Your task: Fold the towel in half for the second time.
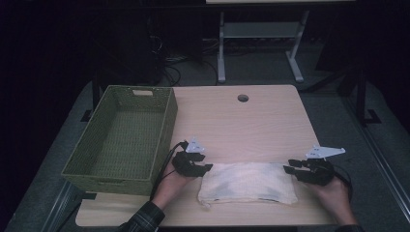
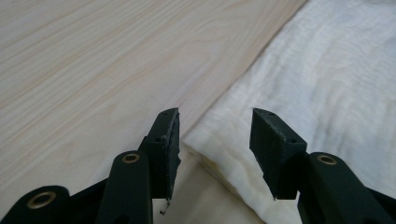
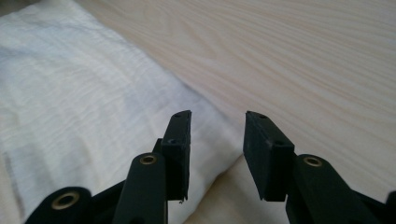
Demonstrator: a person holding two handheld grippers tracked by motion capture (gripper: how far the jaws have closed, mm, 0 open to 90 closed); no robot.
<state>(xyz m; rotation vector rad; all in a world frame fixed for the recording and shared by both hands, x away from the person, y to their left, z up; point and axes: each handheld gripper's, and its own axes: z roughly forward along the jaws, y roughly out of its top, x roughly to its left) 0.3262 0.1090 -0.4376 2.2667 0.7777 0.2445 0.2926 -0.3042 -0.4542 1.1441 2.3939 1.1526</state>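
A folded white cloth (image 1: 246,182) lies flat on the wooden table (image 1: 241,125), near its front edge. My left gripper (image 1: 207,167) is at the cloth's far left corner. In the left gripper view the cloth (image 2: 317,84) has that corner just below the gap, and the left gripper (image 2: 215,116) is open with nothing pinched. My right gripper (image 1: 289,167) hovers at the far right corner. In the right gripper view the cloth (image 3: 70,93) has its edge under the left jaw, and the right gripper (image 3: 218,116) is open with bare wood beyond the gap.
A green woven basket (image 1: 106,186) stands on the left side of the table, with nothing visible inside. A round cable hole (image 1: 243,98) sits near the far edge. Bare tabletop stretches behind the cloth. A white desk frame (image 1: 261,34) stands on the floor beyond.
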